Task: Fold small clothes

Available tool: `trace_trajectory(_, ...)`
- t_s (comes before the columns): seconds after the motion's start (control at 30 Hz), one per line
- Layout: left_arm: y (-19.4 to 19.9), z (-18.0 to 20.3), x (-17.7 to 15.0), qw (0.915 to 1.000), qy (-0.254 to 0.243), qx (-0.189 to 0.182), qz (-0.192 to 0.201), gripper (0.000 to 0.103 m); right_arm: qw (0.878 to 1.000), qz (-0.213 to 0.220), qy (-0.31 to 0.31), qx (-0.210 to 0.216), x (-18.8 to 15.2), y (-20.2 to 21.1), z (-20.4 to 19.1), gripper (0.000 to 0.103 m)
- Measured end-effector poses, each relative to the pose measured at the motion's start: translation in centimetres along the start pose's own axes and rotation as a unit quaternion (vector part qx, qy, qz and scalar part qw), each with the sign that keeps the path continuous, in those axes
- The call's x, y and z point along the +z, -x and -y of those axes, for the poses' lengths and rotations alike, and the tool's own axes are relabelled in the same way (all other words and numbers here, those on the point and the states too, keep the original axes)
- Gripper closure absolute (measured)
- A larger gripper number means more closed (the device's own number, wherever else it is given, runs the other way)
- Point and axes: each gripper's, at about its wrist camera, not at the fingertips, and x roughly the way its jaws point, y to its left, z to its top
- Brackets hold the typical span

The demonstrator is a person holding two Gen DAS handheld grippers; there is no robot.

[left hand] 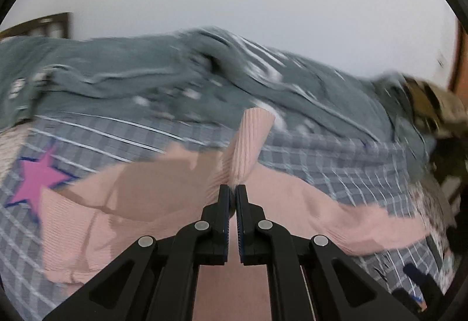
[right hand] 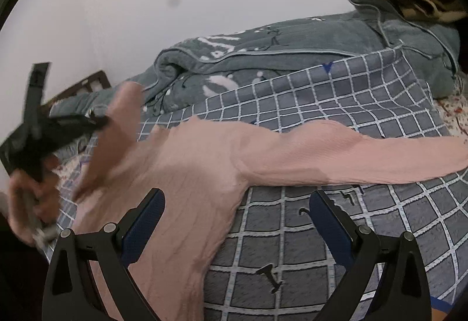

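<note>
Across the checked bedspread (right hand: pixel 336 104), your left tongs (left hand: pixel 233 189) pinch the pink sweater's (right hand: pixel 199 169) sleeve (left hand: pixel 248 142); your right tongs (right hand: pixel 237 201) gape apart.

A bed covered by a grey checked sheet (right hand: pixel 321 93) with white grid lines carries everything. Straight ahead of the open right gripper (right hand: pixel 237 212), a pink ribbed garment (right hand: pixel 199 169) lies on the sheet, one sleeve running off to the right. Beyond it, against the wall, sits a rumpled grey-green blanket (right hand: pixel 292 40). A pink star (left hand: pixel 35 174) marks the sheet, left of the left gripper.
</note>
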Motion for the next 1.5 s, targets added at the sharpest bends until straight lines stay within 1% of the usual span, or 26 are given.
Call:
trace_trajectory(0.1,-2.8,4.1,-2.1,0.9981,-0.042,-0.021,-0.040,0.098,1.000,0.004,-0.020,-0.006,0.3,0.0,1.4,0.005)
trace_trajectory(0.17,-4.5,6.3,-3.8,0.9947,-0.064,-0.032,-0.074,0.097,1.000,0.002,-0.030,-0.009,0.4,-0.2,2.1,0.005)
trace_trajectory(0.3,-5.8,5.9,-5.3,0.9904,-0.051,-0.046,-0.120,0.096,0.999,-0.008,-0.050,-0.007,0.6,-0.7,3.1,0.005)
trace_trajectory(0.37,-5.6,5.3,-5.4,0.9899,-0.053,-0.035,-0.127,0.093,0.999,-0.009,-0.051,-0.006,0.5,-0.8,3.0,0.005)
trace_trajectory(0.4,-5.1,4.8,-5.3,0.9908,-0.055,-0.028,-0.120,0.092,0.999,-0.009,-0.048,-0.006,0.4,-0.9,2.9,0.005)
trace_trajectory(0.43,-4.5,3.9,-5.1,0.9917,-0.054,-0.025,-0.113,0.086,0.999,-0.010,-0.045,-0.007,0.4,-1.0,2.7,0.005)
trace_trajectory(0.47,-4.0,3.1,-4.8,0.9926,-0.053,-0.023,-0.106,0.070,0.999,-0.012,-0.041,-0.008,0.3,-1.1,2.5,0.005)
trace_trajectory(0.5,-3.1,1.7,-4.5,0.9940,-0.049,-0.017,-0.096,0.059,0.999,-0.015,-0.036,-0.009,0.1,-1.3,2.2,0.005)
trace_trajectory(0.53,-2.6,0.6,-4.2,0.9953,-0.044,-0.011,-0.086,0.038,0.999,-0.017,-0.033,-0.010,0.0,-1.4,2.0,0.005)
trace_trajectory(0.57,-1.6,-1.3,-4.0,0.9975,-0.034,0.000,-0.063,0.030,0.999,-0.020,-0.029,-0.010,-0.1,-1.5,1.7,0.005)
trace_trajectory(0.63,-0.4,-4.2,-3.7,0.9985,-0.025,0.018,-0.044,0.030,1.000,-0.023,-0.016,-0.011,-0.4,-1.7,0.9,0.005)
trace_trajectory(0.73,0.6,-10.3,-3.5,0.9974,0.015,0.051,-0.047,0.031,1.000,-0.026,0.004,-0.014,-0.7,-1.9,-0.1,0.005)
trace_trajectory(0.77,1.1,-13.2,-3.6,0.9962,0.038,0.064,-0.046,0.032,1.000,-0.027,0.009,-0.015,-0.8,-2.0,-0.4,0.006)
trace_trajectory(0.8,1.3,-14.7,-3.8,0.9953,0.051,0.070,-0.045,0.032,0.999,-0.027,0.015,-0.017,-0.9,-2.1,-0.7,0.008)
trace_trajectory(0.83,1.5,-16.5,-4.0,0.9943,0.064,0.073,-0.045,0.033,0.999,-0.030,0.021,-0.018,-1.0,-2.2,-1.0,0.019)
trace_trajectory(0.87,1.6,-18.4,-4.4,0.9931,0.078,0.073,-0.048,0.034,0.999,-0.036,0.027,-0.019,-1.1,-2.5,-1.4,0.036)
trace_trajectory(0.9,1.6,-19.5,-4.7,0.9924,0.086,0.071,-0.052,0.035,0.998,-0.045,0.035,-0.020,-1.3,-2.8,-1.8,0.049)
trace_trajectory(0.97,1.4,-21.5,-5.3,0.9910,0.101,0.065,-0.059,0.037,0.996,-0.058,0.054,-0.033,-1.5,-3.7,-2.7,0.056)
trace_trajectory(1.1,0.7,-23.2,-5.7,0.9922,0.106,0.031,-0.057,0.040,0.995,-0.069,0.062,-0.020,-0.8,-5.3,-4.1,0.056)
trace_trajectory(1.2,-0.3,-22.9,-5.4,0.9938,0.092,0.039,-0.049,0.041,0.994,-0.091,0.057,-0.019,0.6,-7.3,-4.7,0.055)
trace_trajectory(1.27,-1.2,-22.7,-5.6,0.9940,0.083,0.057,-0.044,0.041,0.992,-0.104,0.068,-0.033,1.4,-8.7,-5.1,0.052)
trace_trajectory(1.3,-1.6,-22.7,-5.8,0.9941,0.079,0.058,-0.046,0.041,0.989,-0.114,0.074,-0.048,2.0,-9.7,-5.2,0.048)
trace_trajectory(1.33,-1.8,-22.7,-5.8,0.9942,0.078,0.057,-0.048,0.041,0.986,-0.130,0.079,-0.067,2.3,-11.0,-5.1,0.048)
trace_trajectory(1.43,-1.3,-23.6,-6.0,0.9944,0.098,0.020,-0.035,0.035,0.982,-0.148,0.083,-0.086,2.1,-13.1,-4.8,0.048)
trace_trajectory(1.47,-1.3,-23.8,-6.0,0.9939,0.104,0.013,-0.034,0.035,0.980,-0.148,0.091,-0.092,1.7,-13.6,-4.8,0.050)
trace_trajectory(1.5,-1.3,-24.1,-6.1,0.9933,0.111,0.005,-0.033,0.034,0.980,-0.143,0.097,-0.095,1.5,-13.7,-4.9,0.061)
